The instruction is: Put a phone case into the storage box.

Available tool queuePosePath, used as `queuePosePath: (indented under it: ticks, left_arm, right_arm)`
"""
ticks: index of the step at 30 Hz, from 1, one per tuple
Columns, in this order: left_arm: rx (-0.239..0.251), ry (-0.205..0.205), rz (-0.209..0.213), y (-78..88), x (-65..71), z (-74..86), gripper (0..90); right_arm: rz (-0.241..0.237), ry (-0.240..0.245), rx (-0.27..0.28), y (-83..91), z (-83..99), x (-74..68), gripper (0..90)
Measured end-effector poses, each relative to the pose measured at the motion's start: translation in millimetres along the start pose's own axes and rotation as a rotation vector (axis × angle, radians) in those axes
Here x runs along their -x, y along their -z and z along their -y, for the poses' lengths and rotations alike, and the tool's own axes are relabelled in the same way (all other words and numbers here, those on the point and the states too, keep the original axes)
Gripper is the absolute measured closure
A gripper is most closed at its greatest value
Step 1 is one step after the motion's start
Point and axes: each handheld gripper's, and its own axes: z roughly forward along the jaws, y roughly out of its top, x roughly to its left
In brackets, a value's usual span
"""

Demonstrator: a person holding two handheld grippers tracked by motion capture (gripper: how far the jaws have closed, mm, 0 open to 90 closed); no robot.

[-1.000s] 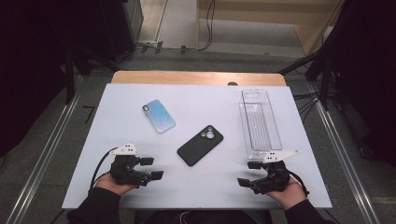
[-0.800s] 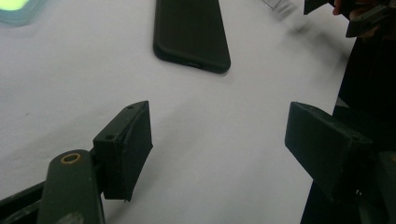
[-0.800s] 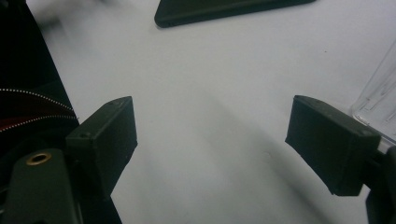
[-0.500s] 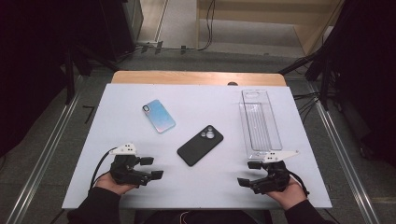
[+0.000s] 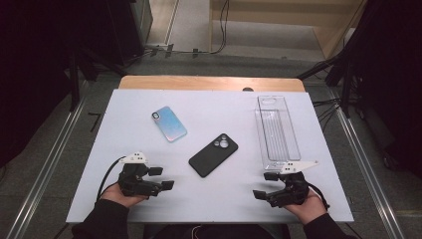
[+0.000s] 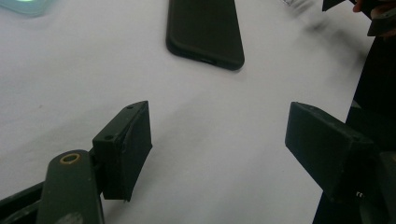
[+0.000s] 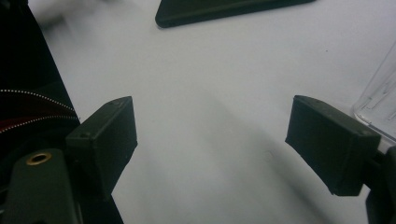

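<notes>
A black phone (image 5: 213,154) lies camera side up in the middle of the white table (image 5: 224,112); a light blue phone (image 5: 169,123) lies behind it to the left. My left gripper (image 5: 161,178) rests at the near left, jaws open and pointing right toward the black phone (image 6: 205,30), nothing between them (image 6: 219,149). At the near right my right gripper (image 5: 263,184) points left, also open and empty (image 7: 212,149), with the black phone's edge (image 7: 224,9) ahead of it.
A long clear plastic tray (image 5: 276,132) lies at the right of the table, just behind the right gripper, and its corner (image 7: 380,102) sits beside that gripper's right jaw. Bare wooden edge (image 5: 209,82) runs along the table's far side.
</notes>
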Motion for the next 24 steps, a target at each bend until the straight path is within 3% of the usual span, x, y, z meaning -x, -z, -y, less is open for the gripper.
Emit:
queuePosePath:
  ticks: [5,9,12,24]
  left_arm:
    - [0.020,-0.004,-0.012,1.5,-0.1,-1.8,23.4]
    - [0.046,0.023,-0.062,5.3,-0.1,-7.1,23.5]
    - [0.064,0.035,-0.065,7.2,-1.5,-9.3,23.7]
    - [0.055,0.038,-0.115,0.7,-5.6,-24.6,23.7]
  right_arm:
    - [0.001,-0.001,-0.001,0.2,0.2,0.1,14.3]
    - [0.000,0.000,-0.002,0.3,0.3,-0.1,14.3]
    - [0.000,-0.002,-0.001,0.2,0.2,-0.3,14.3]
    - [0.003,-0.006,-0.004,0.1,0.5,0.9,14.3]
